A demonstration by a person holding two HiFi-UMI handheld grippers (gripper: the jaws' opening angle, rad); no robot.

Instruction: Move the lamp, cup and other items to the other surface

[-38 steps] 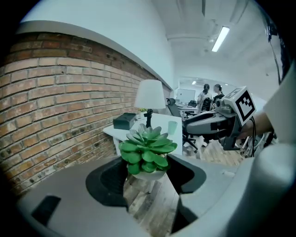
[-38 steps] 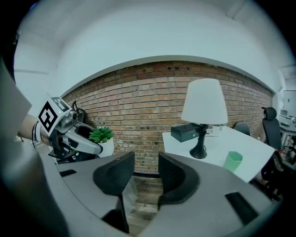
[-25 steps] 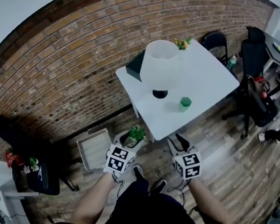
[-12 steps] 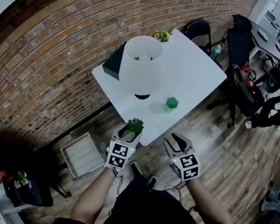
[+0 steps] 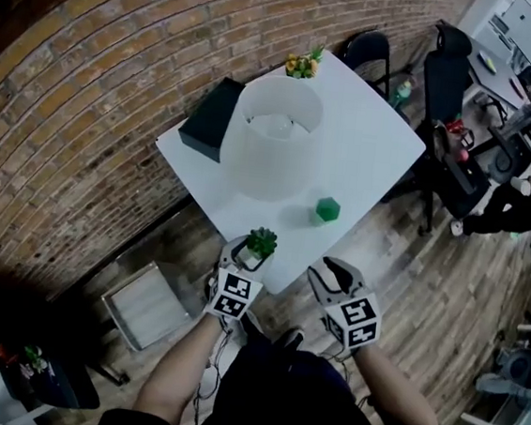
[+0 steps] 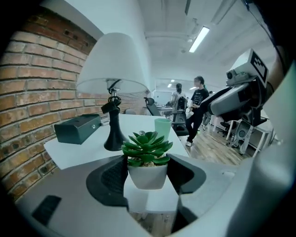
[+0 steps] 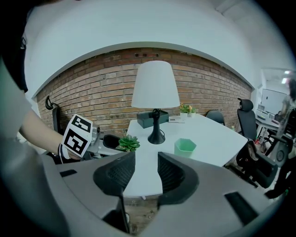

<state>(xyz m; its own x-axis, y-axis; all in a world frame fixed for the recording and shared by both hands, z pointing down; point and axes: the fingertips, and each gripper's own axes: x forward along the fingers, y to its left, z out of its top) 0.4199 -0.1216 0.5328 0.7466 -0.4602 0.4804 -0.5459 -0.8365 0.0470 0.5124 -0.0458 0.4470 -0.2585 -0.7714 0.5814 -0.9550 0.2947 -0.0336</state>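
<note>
- Brick wall (image 5: 89,94) is running along the left; a flat tray (image 5: 143,300) is lying on the wooden floor below it.
- White surface (image 5: 372,143) is sitting against the wall, with one corner pointing at the person.
- Dark green box (image 5: 210,130) is lying on the surface's left corner, just beside the lamp.
- Left gripper (image 5: 248,252) is hanging over the near corner of the surface, jaws clamped on the white pot of a small succulent (image 6: 147,147). Plant is sitting upright between the pads. Cannot tell if the pot's base is touching the surface.
- Lamp (image 5: 274,146) is standing upright mid-surface: white shade, black stem and foot.
- Small pot of yellow flowers (image 5: 303,65) is sitting at the far corner, behind the lamp.
- Green cup (image 5: 327,209) is standing upright on the surface, just right of the lamp's foot and near the front-right edge.
- Right gripper (image 5: 334,276) is hovering just off the near edge, right of the succulent and apart from it. Jaws are standing partly apart with nothing between them, aiming toward the lamp and cup.
- Black office chairs (image 5: 449,85) are standing past the surface's right side.
</note>
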